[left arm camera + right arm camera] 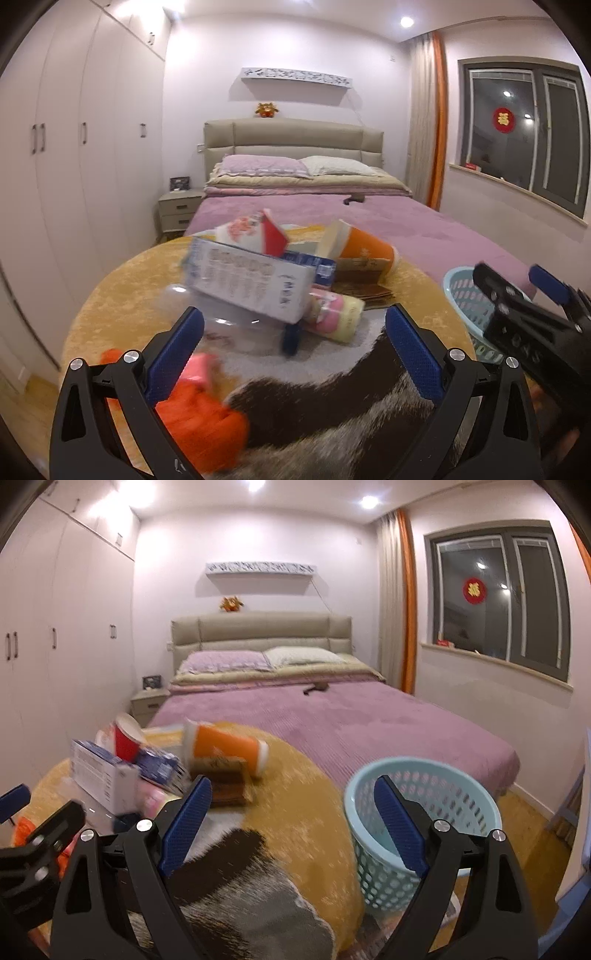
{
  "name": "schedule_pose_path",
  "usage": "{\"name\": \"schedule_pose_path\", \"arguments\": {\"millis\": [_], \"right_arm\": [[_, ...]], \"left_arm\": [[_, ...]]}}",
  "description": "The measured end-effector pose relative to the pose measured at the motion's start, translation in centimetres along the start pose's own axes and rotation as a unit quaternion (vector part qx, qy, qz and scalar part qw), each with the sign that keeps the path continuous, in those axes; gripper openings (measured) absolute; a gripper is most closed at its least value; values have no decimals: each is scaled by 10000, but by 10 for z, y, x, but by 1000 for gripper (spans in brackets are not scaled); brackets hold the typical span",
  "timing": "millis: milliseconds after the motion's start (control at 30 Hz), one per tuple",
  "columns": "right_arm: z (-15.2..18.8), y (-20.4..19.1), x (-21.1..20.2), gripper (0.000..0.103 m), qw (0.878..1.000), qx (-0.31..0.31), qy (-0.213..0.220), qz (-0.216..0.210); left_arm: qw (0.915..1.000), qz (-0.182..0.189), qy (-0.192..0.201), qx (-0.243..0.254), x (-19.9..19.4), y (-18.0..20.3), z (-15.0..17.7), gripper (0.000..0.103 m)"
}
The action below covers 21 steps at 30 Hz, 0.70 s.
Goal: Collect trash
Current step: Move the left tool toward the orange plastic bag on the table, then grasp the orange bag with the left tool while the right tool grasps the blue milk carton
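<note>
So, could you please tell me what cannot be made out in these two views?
- Orange item, left wrist view: motion-blurred and partly behind the left gripper fingers; its type is unclear.
- Print on the white box: too blurred to read in either view.
- Basket interior, right wrist view: the bottom is hidden by its rim and the right gripper fingers.
- Small dark object on the bed: too small to identify.

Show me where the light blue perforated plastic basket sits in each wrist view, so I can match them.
Left wrist view: the light blue perforated plastic basket shows at the right edge, mostly hidden behind the right tool.
Right wrist view: the basket stands at lower right, between the open fingers of the right tool.
Shared landmark: the orange paper cup lying on its side.
</note>
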State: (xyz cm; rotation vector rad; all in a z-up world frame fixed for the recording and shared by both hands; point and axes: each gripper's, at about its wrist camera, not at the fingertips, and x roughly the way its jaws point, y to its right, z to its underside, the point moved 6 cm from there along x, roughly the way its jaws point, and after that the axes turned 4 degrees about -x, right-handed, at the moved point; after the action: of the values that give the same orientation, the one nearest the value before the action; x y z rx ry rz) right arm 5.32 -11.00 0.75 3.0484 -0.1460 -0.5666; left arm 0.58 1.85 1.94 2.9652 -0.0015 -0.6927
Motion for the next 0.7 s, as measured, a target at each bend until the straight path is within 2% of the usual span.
{"name": "schedule_pose_path", "arguments": {"millis": [167, 333, 433, 500, 700], "right_arm": [[-9, -22, -10, 85, 9995, -97, 103, -300], [-2, -54, -2, 85, 9966, -296, -89, -766], [2, -69, 5, 85, 9934, -379, -218, -1056], [5, -80, 9, 81, 9914, -440, -292, -1194], [4, -96, 27, 80, 9855, -518, -517, -1533]], "left_arm": [[9978, -496, -206, -395, -26, -51, 6, 96], [9868, -926, -806, -1055, -19, -109, 30, 96], [9790, -928, -1114, -1432, -7, -129, 42, 96], [9758, -794, -1288, -1576, 3, -132, 48, 96], [9687, -531, -1805, -1618, 34, -120, 63, 96]]}}
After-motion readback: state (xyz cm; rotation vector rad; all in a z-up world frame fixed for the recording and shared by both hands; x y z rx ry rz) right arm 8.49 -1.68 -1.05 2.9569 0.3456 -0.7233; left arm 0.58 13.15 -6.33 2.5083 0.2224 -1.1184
